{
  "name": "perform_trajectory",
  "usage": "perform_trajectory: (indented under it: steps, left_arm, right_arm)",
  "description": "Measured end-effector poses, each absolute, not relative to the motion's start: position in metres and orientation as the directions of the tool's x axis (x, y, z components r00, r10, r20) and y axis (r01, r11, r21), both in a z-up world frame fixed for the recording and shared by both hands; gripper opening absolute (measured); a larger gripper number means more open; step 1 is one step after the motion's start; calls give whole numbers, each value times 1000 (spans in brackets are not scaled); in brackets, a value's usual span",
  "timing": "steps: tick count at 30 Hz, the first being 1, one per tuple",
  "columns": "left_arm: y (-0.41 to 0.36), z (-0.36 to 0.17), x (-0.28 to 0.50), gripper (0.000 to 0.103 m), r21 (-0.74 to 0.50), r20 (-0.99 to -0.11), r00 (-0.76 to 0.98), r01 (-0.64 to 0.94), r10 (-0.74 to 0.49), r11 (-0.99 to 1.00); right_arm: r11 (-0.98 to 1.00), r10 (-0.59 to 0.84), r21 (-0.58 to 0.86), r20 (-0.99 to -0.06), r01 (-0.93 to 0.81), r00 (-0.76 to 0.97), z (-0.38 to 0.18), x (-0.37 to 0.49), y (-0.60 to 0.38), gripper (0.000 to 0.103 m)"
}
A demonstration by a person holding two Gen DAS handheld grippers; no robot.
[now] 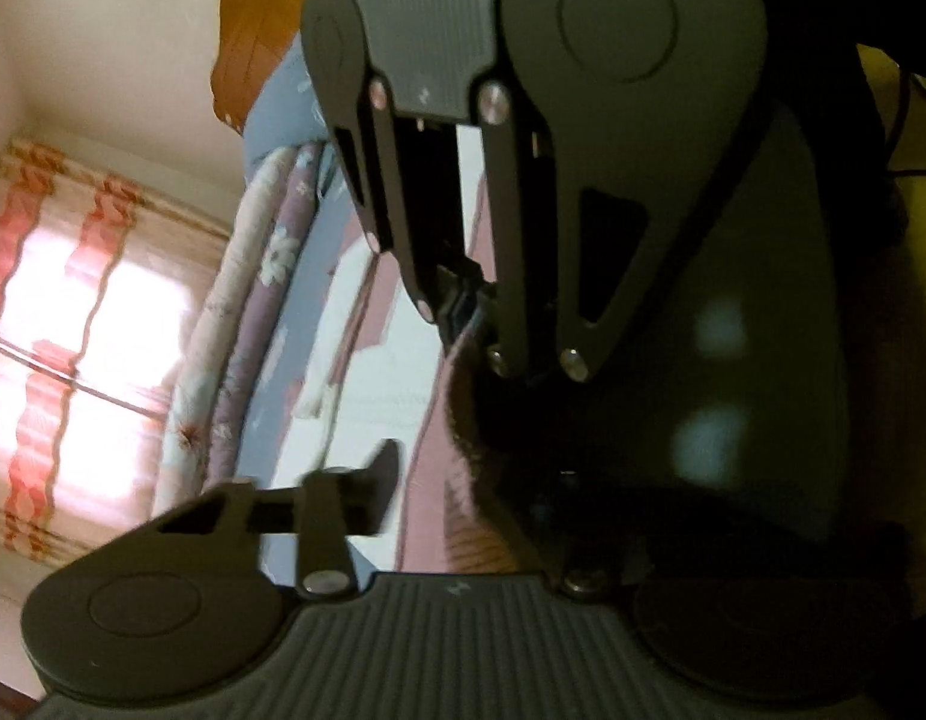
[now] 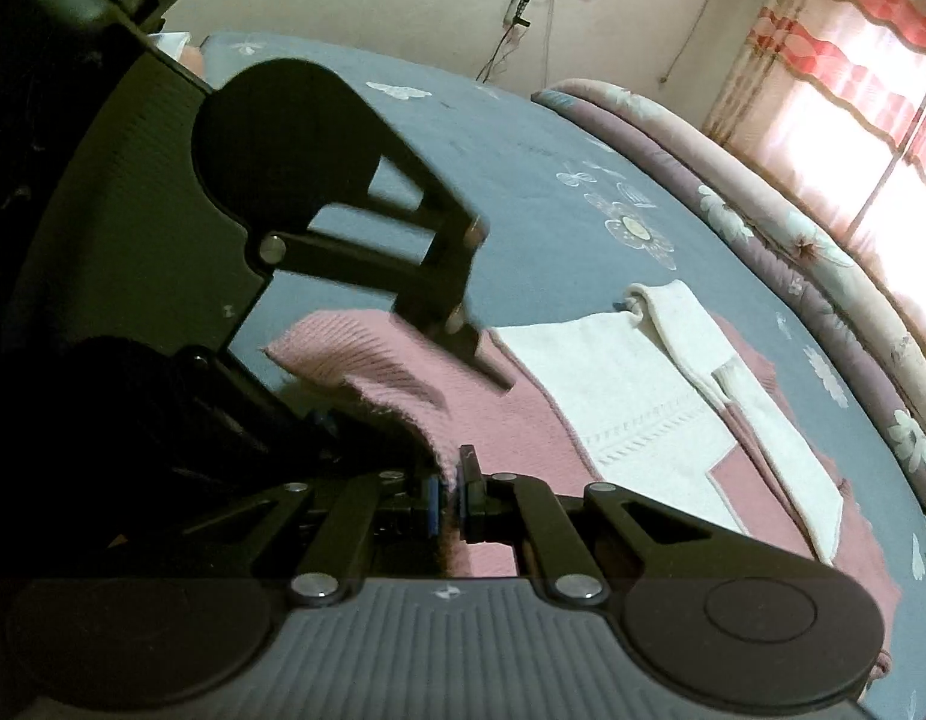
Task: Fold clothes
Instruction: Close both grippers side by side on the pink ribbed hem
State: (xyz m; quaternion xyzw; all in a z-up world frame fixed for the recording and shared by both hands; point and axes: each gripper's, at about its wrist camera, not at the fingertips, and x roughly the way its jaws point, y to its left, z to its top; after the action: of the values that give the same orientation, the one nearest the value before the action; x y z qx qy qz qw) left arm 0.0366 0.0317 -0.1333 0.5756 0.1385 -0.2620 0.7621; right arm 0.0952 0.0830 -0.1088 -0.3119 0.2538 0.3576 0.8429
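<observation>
On the bed [image 2: 523, 138], I keep my right gripper [image 2: 447, 495] pinching the pink sweater's hem [image 2: 402, 396] and my left gripper [image 2: 366, 360], jaws nearly closed, level for an even fold.

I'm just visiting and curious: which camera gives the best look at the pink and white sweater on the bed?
The right wrist view: the sweater lies spread across the bedsheet, with both colours clear. The left wrist view shows only blurred strips of it behind dark tongs.

R hand-held gripper [image 2: 447, 495] pinching pink sweater [image 2: 523, 438] edge; L hand-held gripper [image 2: 463, 330] just above, on bed [image 2: 523, 138].
</observation>
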Motion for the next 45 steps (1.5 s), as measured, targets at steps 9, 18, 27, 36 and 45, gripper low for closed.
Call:
perform_trajectory:
  steps: [9, 18, 27, 36, 45]
  left_arm:
    - [32, -121, 53, 8, 754, -549, 809, 587, -210, 294]
    - [31, -96, 74, 8, 720, -531, 823, 564, -202, 405]
    - [28, -89, 78, 8, 718, -534, 824, 561, -191, 411]
    - [29, -87, 72, 10, 716, -537, 822, 563, -191, 413]
    - [33, -83, 78, 15, 690, -538, 819, 563, -198, 455]
  right_arm:
    - [639, 431, -303, -620, -707, 656, -101, 83, 50, 27]
    - [799, 208, -326, -638, -505, 742, -118, 36, -42, 54]
    - [836, 64, -386, -637, -389, 769, -137, 31, -61, 54]
    - [748, -99, -576, -586, -328, 804, -151, 20, -53, 54]
    - [688, -205, -657, -583, -308, 786, -156, 8, -63, 54]
